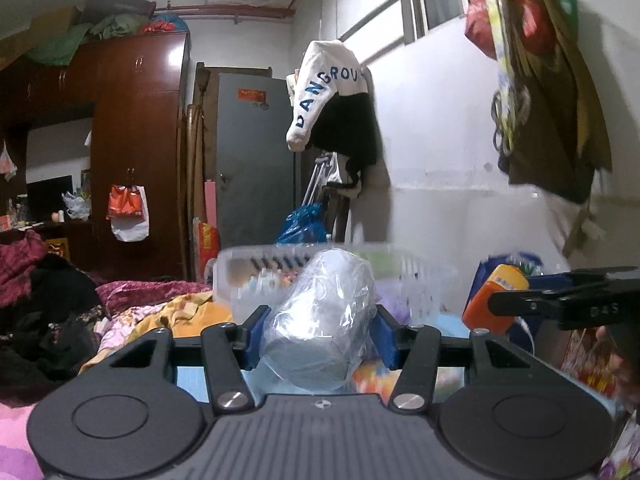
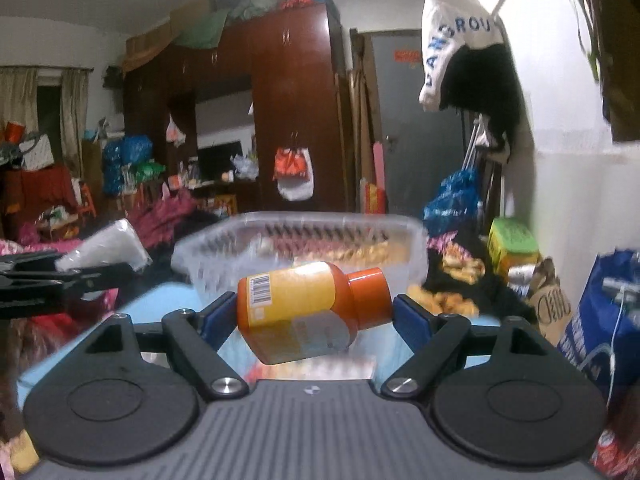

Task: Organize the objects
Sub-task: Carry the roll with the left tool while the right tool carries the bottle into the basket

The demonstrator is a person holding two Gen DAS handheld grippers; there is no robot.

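My left gripper (image 1: 318, 334) is shut on a white roll wrapped in clear plastic (image 1: 320, 320), held lengthwise between the blue pads. My right gripper (image 2: 312, 314) is shut on an orange bottle (image 2: 308, 312) with a yellow label and orange cap, lying sideways between its pads. A clear plastic basket (image 2: 224, 252) with slotted walls sits just beyond both grippers; in the left wrist view the basket (image 1: 236, 280) shows behind the roll. The right gripper and its bottle (image 1: 494, 296) appear at the right of the left view. The left gripper with its roll (image 2: 104, 248) appears at the left of the right view.
The basket rests on a light blue surface (image 2: 168, 296) amid heaped clothes and bedding (image 1: 48, 300). A blue bag (image 2: 600, 320) and a yellow-green container (image 2: 514, 248) stand at the right by the white wall. A dark wardrobe (image 1: 136, 140) and grey door (image 1: 256, 152) stand far behind.
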